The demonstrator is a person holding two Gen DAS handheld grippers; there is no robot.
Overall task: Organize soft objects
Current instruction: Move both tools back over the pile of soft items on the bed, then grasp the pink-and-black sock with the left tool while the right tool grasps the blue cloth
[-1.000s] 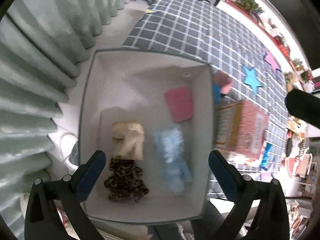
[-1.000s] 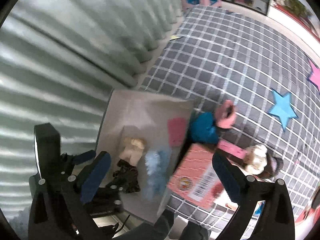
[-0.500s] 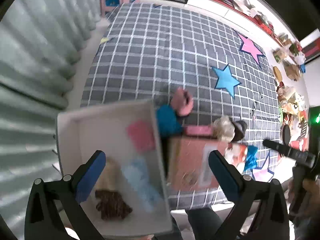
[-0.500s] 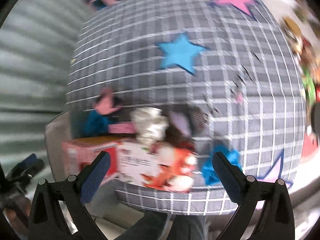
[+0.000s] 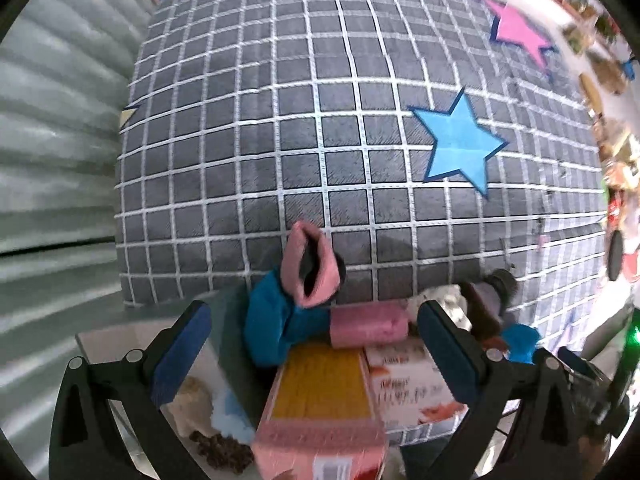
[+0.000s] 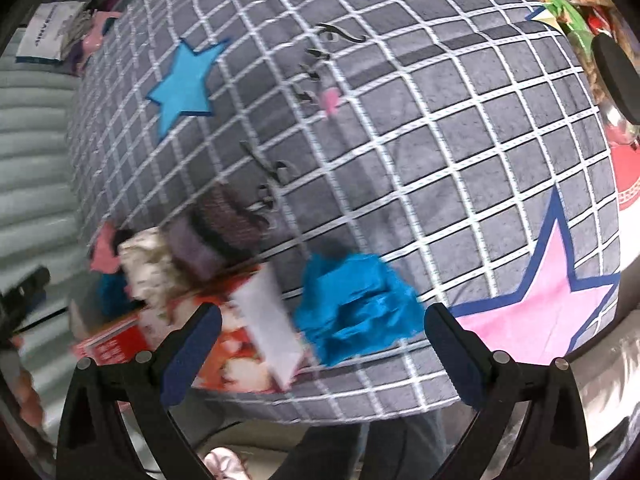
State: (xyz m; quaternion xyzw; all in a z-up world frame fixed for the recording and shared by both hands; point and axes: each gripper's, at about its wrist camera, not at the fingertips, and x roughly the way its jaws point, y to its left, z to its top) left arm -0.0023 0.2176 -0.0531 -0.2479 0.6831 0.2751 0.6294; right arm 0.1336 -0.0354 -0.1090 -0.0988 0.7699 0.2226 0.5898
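My left gripper (image 5: 314,344) is open and empty above a blue soft item (image 5: 272,332), a pink cuff-like item (image 5: 310,268) and a pink roll (image 5: 368,326) at the near edge of the grey checked mat (image 5: 320,140). A white bin (image 5: 208,364) at lower left holds a cream item (image 5: 190,404), a pale blue one (image 5: 232,416) and a leopard-print one (image 5: 222,450). My right gripper (image 6: 320,344) is open and empty over a crumpled blue cloth (image 6: 356,308). A purple-brown striped knit (image 6: 218,232) and a white patterned item (image 6: 150,268) lie to its left.
Cardboard boxes lie by the soft items: a pink and yellow one (image 5: 320,412), a white and orange one (image 5: 408,384), also in the right wrist view (image 6: 240,344). Blue (image 5: 458,144) and pink (image 6: 532,312) stars mark the mat. Pale curtains (image 5: 52,140) hang at left. Clutter lines the far right.
Both grippers have swung right, away from the bin and over the mat. The left now faces the blue and pink items; the right has closed in on the blue cloth.
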